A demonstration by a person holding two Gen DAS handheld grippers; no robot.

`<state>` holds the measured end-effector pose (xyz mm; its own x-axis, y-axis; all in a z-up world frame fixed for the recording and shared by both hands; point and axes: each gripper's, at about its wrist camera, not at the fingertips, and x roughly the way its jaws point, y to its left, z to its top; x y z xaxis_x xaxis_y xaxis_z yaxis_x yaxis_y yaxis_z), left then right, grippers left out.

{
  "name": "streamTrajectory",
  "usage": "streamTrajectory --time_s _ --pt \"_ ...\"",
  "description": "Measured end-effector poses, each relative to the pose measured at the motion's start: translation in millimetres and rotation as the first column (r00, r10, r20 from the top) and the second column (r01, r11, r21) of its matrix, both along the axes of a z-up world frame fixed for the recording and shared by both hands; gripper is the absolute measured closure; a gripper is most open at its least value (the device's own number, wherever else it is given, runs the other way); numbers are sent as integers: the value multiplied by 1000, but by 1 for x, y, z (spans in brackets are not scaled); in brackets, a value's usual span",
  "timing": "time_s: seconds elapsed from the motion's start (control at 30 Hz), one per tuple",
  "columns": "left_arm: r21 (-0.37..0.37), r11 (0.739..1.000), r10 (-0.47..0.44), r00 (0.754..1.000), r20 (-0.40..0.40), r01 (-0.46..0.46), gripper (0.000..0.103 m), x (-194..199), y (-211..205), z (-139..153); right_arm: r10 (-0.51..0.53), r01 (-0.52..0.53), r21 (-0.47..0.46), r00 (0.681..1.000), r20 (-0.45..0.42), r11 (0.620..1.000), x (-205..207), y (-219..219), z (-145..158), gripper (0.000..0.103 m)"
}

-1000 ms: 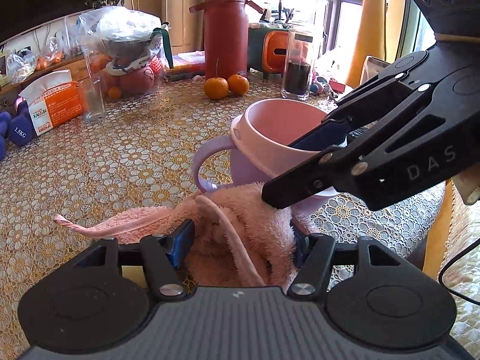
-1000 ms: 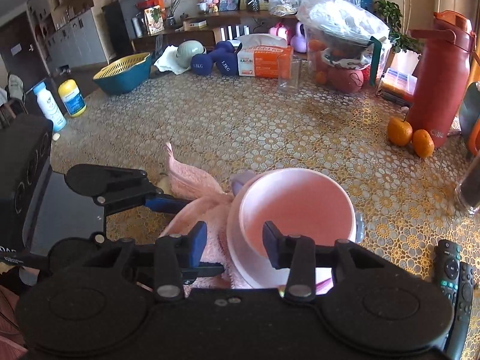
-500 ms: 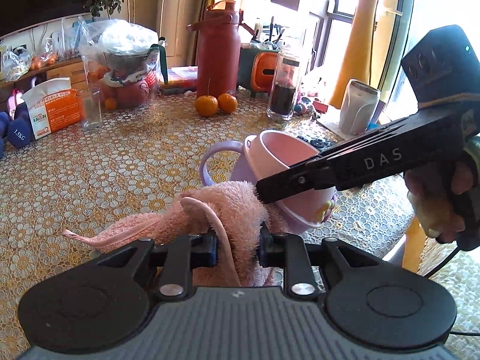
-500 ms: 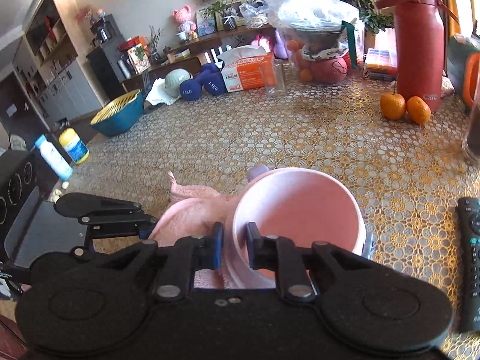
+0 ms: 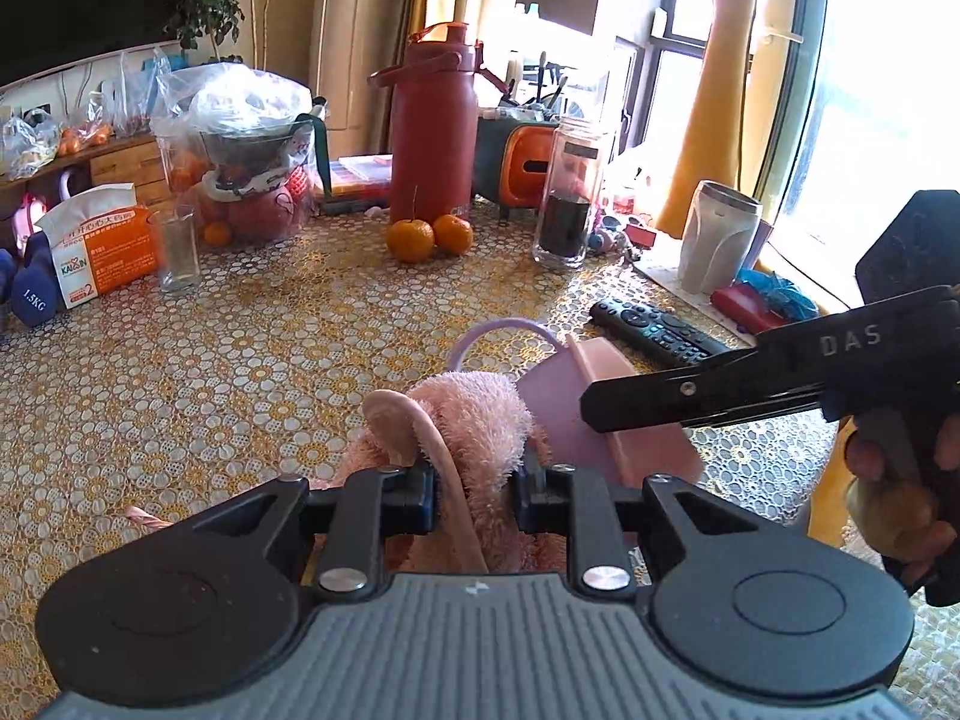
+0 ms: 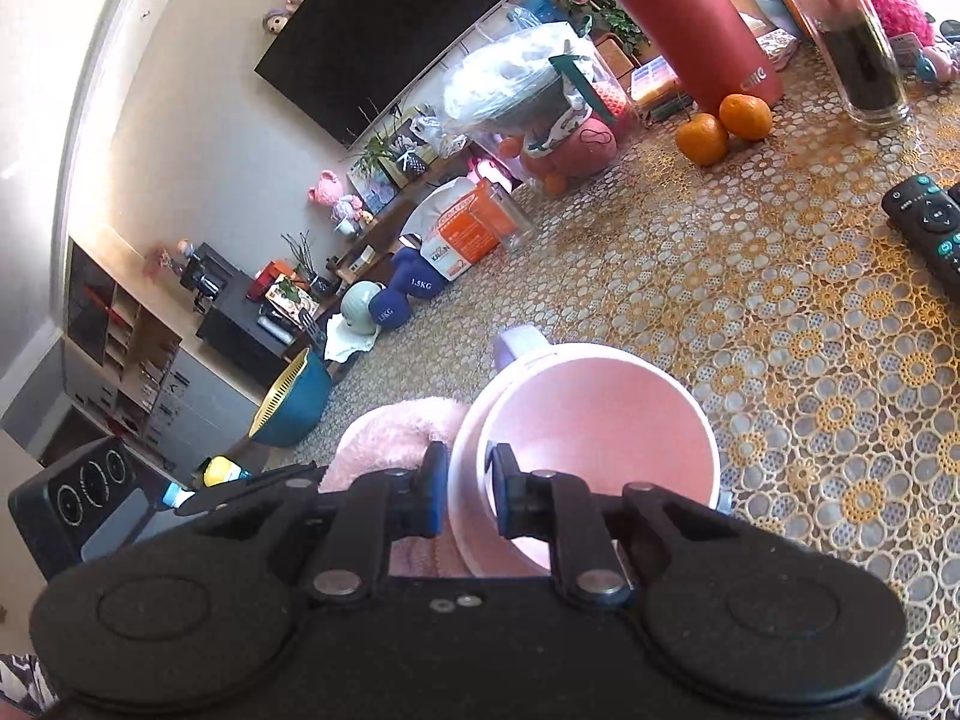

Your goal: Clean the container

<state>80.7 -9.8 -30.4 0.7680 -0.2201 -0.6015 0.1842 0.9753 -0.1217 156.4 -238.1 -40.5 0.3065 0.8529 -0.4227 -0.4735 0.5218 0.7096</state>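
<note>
The container is a pink cup (image 6: pixel 594 420) with a lilac outside and a lilac handle (image 5: pixel 498 330). My right gripper (image 6: pixel 469 489) is shut on its rim, one finger inside and one outside, and holds it lifted and tilted above the table. In the left wrist view the cup (image 5: pixel 600 414) shows side-on under the right gripper's black fingers (image 5: pixel 708 396). My left gripper (image 5: pixel 474 495) is shut on a fluffy pink cloth (image 5: pixel 474 420), which is bunched against the cup's outer wall. The cloth (image 6: pixel 390 438) lies left of the cup in the right wrist view.
On the patterned tablecloth (image 5: pixel 240 372) lie a black remote (image 5: pixel 654 330), two oranges (image 5: pixel 426 237), a red jug (image 5: pixel 432 126), a glass jar (image 5: pixel 567 198), a grey tumbler (image 5: pixel 720 237), a drinking glass (image 5: pixel 177 249) and an orange box (image 5: pixel 99 252). A hand (image 5: pixel 894 492) holds the right gripper.
Both grippers went from open to shut, the left on the cloth and the right on the cup's rim. The cup and the cloth have been lifted and tilted above the table.
</note>
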Motion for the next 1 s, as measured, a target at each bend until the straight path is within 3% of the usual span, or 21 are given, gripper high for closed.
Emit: streamTrajectory --time_s 0.23,0.43,0.63,1.0 --pt "17 999 38 996 -81 -37 80 11 8 -24 -25 25 40 1000 -17 999 2 -6 -6 88" --pt "-42 999 16 999 -36 -18 80 -11 13 4 -38 38 35 999 -16 999 -1 -6 -6 88" --pt "-38 999 -34 999 10 35 80 -10 -6 21 -35 36 38 999 -19 999 -4 -3 -7 88" --pt "-21 999 47 996 -72 -48 80 31 14 -10 3 -2 15 1000 -14 1000 -6 5 -5 89"
